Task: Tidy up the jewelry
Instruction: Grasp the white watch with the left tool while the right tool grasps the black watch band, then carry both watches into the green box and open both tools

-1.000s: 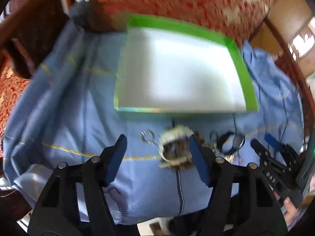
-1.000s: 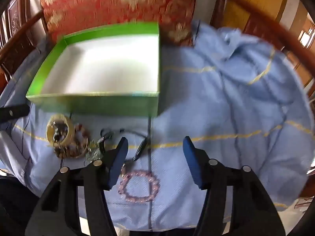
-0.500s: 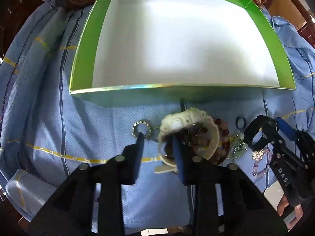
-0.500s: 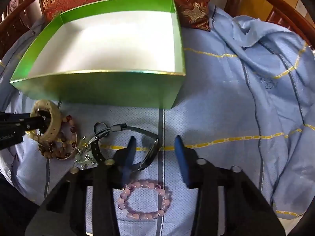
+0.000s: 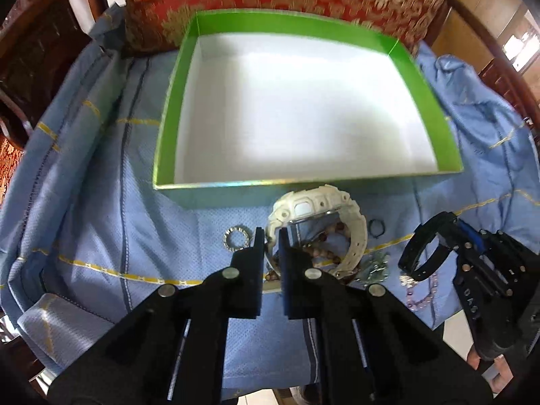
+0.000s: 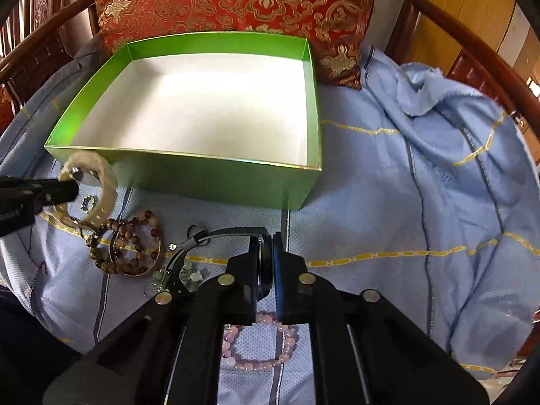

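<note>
Over the seat of a dark wooden chair [image 6: 472, 44] with a red and gold brocade cushion [image 6: 233, 0] lay a pale blue cloth with yellow stripes [image 6: 405, 202], and all the jewelry was on it. The white plastic wristwatch [image 5: 351, 222] was lifted just in front of the open green cardboard box with white inside [image 5: 168, 128], which held nothing yet. The left gripper [image 5: 270, 236] was nearly closed, pinching the band of this watch at its near side. The watch looked light and rather stiff, so I judged that a hold on the band was enough, though the closed loop could swing.

The black wristwatch with a thin strap [image 6: 236, 233] was in the right gripper [image 6: 268, 260], whose fingers were pressed on the round case from both sides. The case seemed hard and smooth, so it might slip; the strap hung free to the left.

On the cloth remained the brown wooden bead bracelets [image 6: 131, 249], the pink bead bracelet [image 6: 256, 347], a small sparkling ring [image 5: 236, 239] and some pale glassy pieces [image 6: 182, 276]. The beads would probably roll and sag, so a hold across the string seemed best.
</note>
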